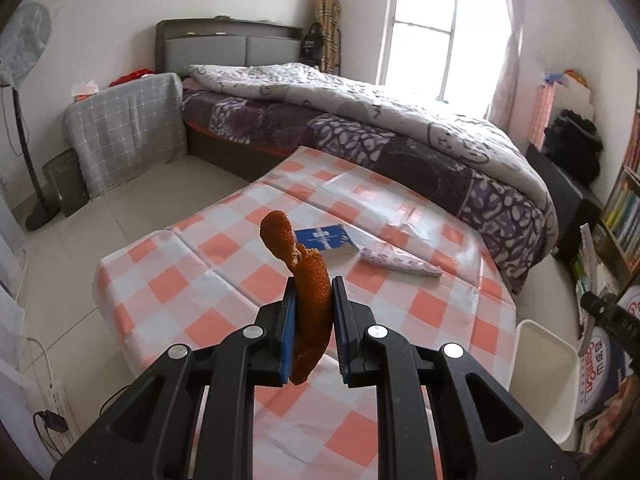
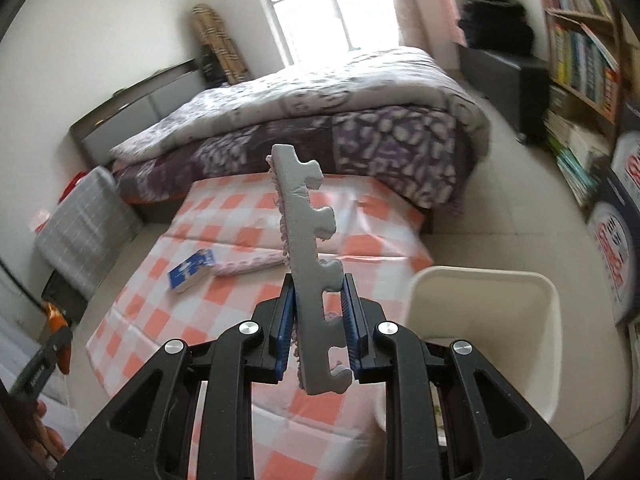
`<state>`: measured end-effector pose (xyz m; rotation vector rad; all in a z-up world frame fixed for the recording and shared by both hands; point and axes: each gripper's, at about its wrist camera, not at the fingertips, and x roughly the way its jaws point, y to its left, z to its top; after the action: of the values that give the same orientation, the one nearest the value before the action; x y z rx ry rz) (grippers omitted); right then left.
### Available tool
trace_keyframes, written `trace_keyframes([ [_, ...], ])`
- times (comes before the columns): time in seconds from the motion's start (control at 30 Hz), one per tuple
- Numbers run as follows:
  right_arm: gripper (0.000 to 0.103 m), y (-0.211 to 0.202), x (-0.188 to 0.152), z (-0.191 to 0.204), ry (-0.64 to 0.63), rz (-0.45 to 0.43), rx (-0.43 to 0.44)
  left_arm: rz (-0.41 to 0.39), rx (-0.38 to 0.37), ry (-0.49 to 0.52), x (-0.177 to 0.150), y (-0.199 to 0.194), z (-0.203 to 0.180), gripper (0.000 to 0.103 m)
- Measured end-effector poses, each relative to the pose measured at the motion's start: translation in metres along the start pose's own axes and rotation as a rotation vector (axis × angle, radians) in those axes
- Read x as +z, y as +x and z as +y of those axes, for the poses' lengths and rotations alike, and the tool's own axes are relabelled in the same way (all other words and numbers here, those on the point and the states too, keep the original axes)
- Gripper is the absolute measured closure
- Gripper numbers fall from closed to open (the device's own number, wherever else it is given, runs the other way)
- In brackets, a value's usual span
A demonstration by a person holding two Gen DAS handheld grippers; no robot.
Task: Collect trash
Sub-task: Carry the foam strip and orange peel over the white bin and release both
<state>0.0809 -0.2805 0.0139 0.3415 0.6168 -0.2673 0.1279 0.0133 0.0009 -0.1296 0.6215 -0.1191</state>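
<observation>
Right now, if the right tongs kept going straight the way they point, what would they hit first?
Probably the checkered table: the right tongs, shut on a grey foam strip, point across it toward the bed. The strip's tip would touch first. Depth is unclear.

Right gripper (image 2: 318, 320) clamped on grey foam strip (image 2: 310, 240), notched along right edge, pink nubs along left edge; strip stands nearly upright, tilted slightly left. Below: bench (image 2: 240, 216) under orange-white checked cloth. Blue-white box (image 2: 191, 271) on bench, pink strip (image 2: 250, 267) just beside it. White bin (image 2: 484, 328) right of bench, on floor. Bed (image 2: 320, 120) beyond bench. Bookshelf (image 2: 580, 52) at far right.
</observation>
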Motion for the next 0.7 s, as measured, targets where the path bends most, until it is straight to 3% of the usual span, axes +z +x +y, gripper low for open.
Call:
trace_keyframes([
  [0.4,0.077,-0.005,0.009,-0.072,0.175,0.033,-0.098,0.034,-0.084,0.094,-0.013,0.015,-0.061,0.086],
  [0.5,0.049,-0.009,0.011,-0.087,0.223,0.026,-0.114,0.051,-0.114,0.114,-0.019,0.018,-0.076,0.086],
  [0.7,0.032,-0.022,0.015,-0.117,0.309,-0.024,-0.158,0.083,-0.178,0.149,-0.027,0.025,-0.106,0.086],
])
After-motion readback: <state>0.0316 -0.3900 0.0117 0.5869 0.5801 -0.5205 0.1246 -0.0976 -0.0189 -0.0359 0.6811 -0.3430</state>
